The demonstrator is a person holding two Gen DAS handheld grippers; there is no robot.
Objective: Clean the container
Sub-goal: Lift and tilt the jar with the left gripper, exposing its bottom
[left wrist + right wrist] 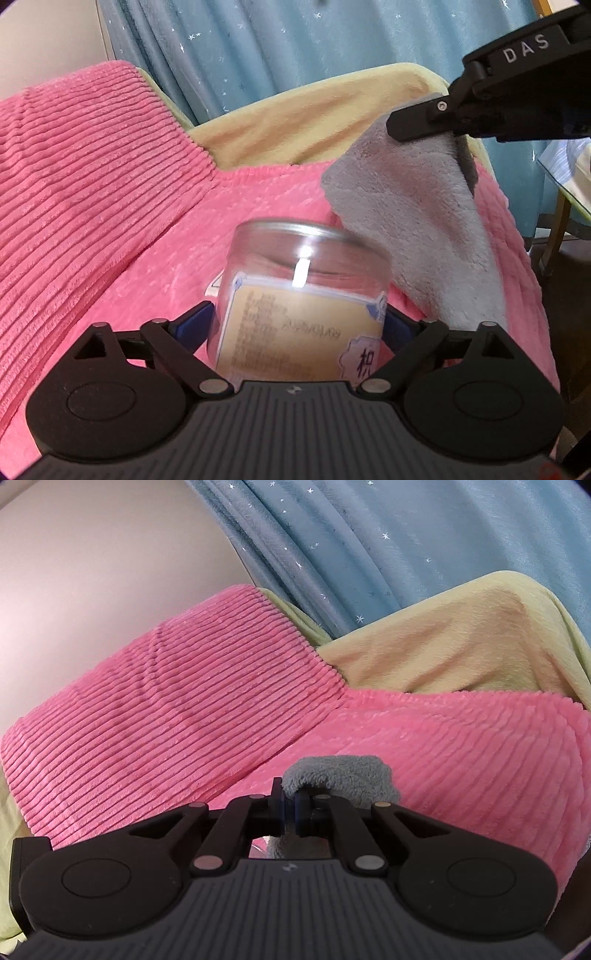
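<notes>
Over the middle of the pink blanket, the left gripper clamps the clear labelled container by its sides. To its right, the right gripper is pinched narrow on a grey cloth that hangs beside the container's rim. Smooth walls could slip or twist in that clamp if wiping pushes sideways.

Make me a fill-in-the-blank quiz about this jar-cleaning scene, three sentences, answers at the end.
1. The left gripper is shut on a clear ____ with a tan label.
2. The right gripper pinches a ____ cloth.
3. Both are held over a ribbed ____ blanket.

Missing words: jar; grey; pink
</notes>
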